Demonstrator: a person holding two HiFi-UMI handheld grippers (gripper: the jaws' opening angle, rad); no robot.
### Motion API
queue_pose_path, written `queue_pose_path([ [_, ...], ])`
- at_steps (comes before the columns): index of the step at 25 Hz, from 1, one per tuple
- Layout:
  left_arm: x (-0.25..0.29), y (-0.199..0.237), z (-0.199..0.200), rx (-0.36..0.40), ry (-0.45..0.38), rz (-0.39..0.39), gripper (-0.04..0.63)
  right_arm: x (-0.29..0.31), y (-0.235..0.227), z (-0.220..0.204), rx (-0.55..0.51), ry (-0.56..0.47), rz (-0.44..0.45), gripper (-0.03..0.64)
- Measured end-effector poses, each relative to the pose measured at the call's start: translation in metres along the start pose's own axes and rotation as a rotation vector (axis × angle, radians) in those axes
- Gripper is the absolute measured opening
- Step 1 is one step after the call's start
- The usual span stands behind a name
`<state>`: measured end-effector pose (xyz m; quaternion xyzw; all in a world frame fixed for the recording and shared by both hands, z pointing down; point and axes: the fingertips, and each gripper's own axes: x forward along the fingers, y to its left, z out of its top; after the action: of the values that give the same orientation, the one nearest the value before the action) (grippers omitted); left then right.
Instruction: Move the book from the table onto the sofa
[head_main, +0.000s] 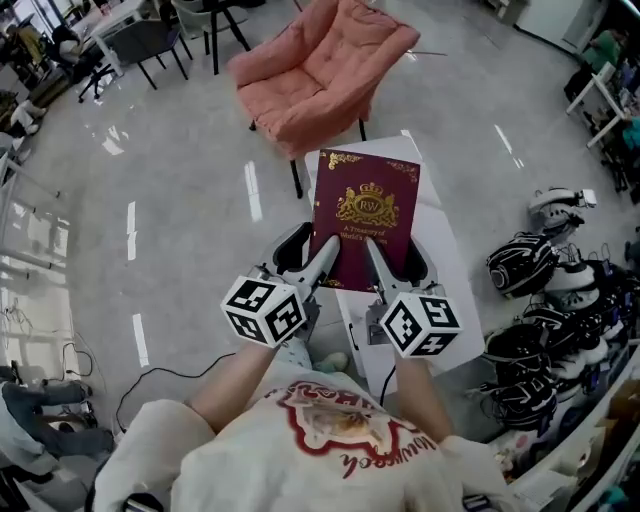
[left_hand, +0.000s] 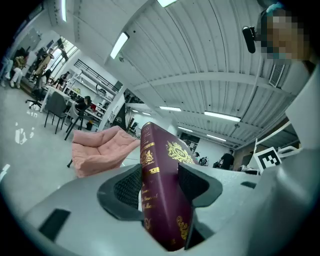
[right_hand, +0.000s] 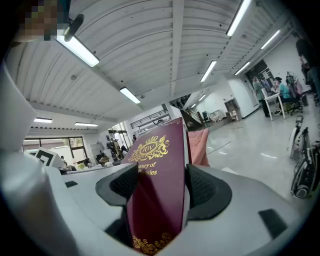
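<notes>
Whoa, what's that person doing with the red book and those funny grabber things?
A person is holding a dark red book up with two grippers. The left gripper is clamped on the book's lower left edge and the right gripper on its lower right edge. The book is in the air over the white table, and the pink sofa is just beyond. The book is not on the sofa yet.

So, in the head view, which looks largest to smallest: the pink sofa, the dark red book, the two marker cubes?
1. pink sofa, though farthest from the camera
2. dark red book
3. left marker cube and right marker cube: alike, so not ranked
</notes>
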<state>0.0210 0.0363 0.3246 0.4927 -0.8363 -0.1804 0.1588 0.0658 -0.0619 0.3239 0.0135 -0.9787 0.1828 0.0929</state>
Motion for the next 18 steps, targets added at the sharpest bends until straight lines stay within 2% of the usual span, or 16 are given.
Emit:
queue_pose_path([
  [8, -0.034, 0.037, 0.019, -0.018, -0.042, 0.062, 0.207, 0.027, 0.046, -0.008, -0.015, 0.03, 0.068, 0.287],
  [18, -0.064, 0.1, 0.046, -0.036, -0.07, 0.081, 0.207, 0.076, 0.102, -0.022, -0.014, 0.041, 0.086, 0.287],
])
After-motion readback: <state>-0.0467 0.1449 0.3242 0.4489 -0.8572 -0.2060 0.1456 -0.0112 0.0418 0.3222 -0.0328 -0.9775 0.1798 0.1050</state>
